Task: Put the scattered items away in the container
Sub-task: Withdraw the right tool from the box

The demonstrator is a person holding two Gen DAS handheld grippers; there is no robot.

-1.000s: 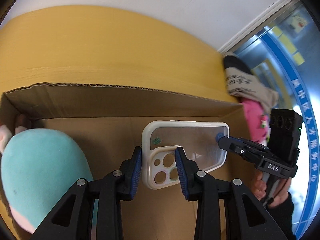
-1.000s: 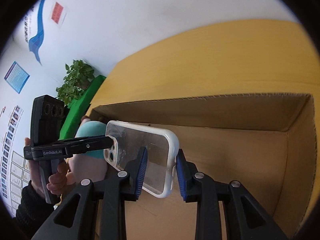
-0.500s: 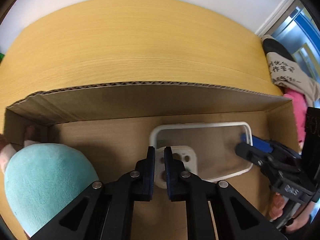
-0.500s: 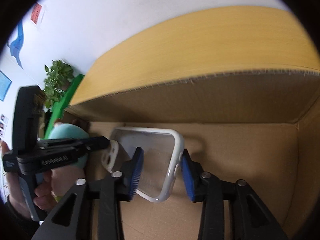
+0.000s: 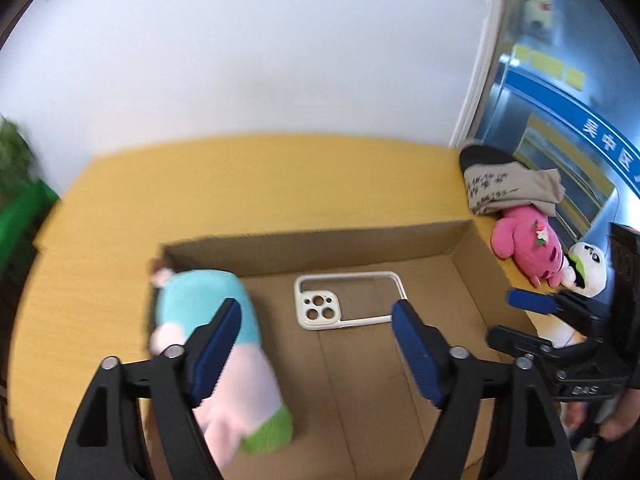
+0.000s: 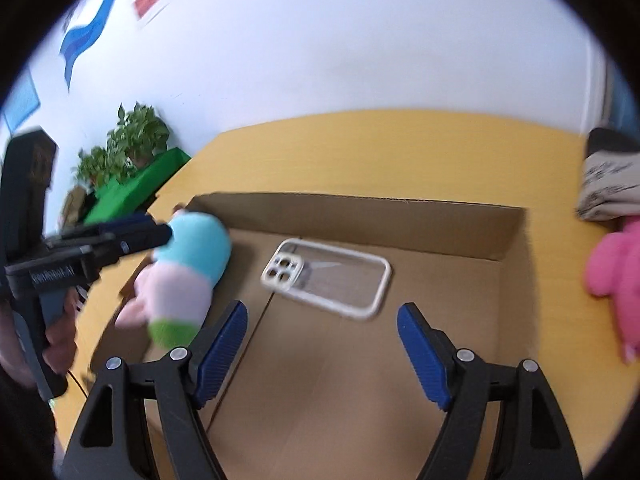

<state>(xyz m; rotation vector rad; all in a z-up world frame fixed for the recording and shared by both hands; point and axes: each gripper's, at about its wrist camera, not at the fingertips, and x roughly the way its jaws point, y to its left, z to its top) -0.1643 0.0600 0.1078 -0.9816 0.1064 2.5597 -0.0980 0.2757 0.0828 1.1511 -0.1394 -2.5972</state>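
Observation:
A clear phone case (image 5: pixel 347 299) with a white rim lies flat on the floor of the open cardboard box (image 5: pixel 320 246); it also shows in the right wrist view (image 6: pixel 326 276). A teal, pink and green plush (image 5: pixel 216 344) lies in the box's left side, seen too in the right wrist view (image 6: pixel 180 276). My left gripper (image 5: pixel 316 344) is open and empty above the box. My right gripper (image 6: pixel 322 350) is open and empty above the box; it also shows at the right of the left wrist view (image 5: pixel 532 304).
On the yellow table (image 5: pixel 260 184) right of the box lie a pink plush (image 5: pixel 528 246), a white panda plush (image 5: pixel 588 268) and a folded grey garment (image 5: pixel 508 188). Green plants (image 6: pixel 128 140) stand off the table's left end.
Both grippers let go of the phone case, opened wide and pulled up and back. The case now lies flat on the box floor.

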